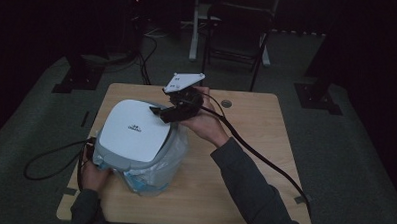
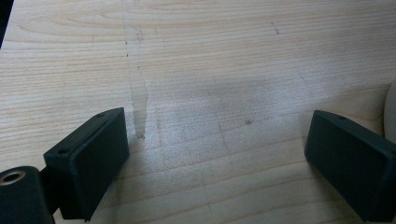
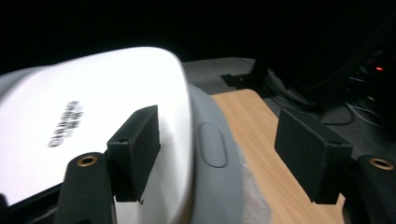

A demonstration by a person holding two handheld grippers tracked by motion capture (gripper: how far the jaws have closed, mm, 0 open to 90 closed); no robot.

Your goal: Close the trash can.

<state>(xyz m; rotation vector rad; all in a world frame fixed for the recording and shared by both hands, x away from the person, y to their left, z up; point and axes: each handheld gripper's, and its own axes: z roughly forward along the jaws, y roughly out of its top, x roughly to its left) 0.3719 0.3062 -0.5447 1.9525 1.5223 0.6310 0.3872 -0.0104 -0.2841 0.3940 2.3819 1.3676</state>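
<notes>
1. bin [image 1: 135, 155] with a white lid [image 1: 134, 131], lid down, sits near the counter's [image 1: 250, 144] left edge.
2. right tool [image 3: 217, 149] released, straddling the lid's rim; nothing gripped yet.
3. left tool [image 2: 215, 154] released over bare counter.

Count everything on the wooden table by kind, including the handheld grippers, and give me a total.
White-lidded grey plastic bin with a clear liner bag: 1
Handheld black two-jaw grippers: 2, the left gripper low by the bin, the right gripper at the lid's edge
Small round grey grommet in the tabletop: 1
Total: 4
</notes>
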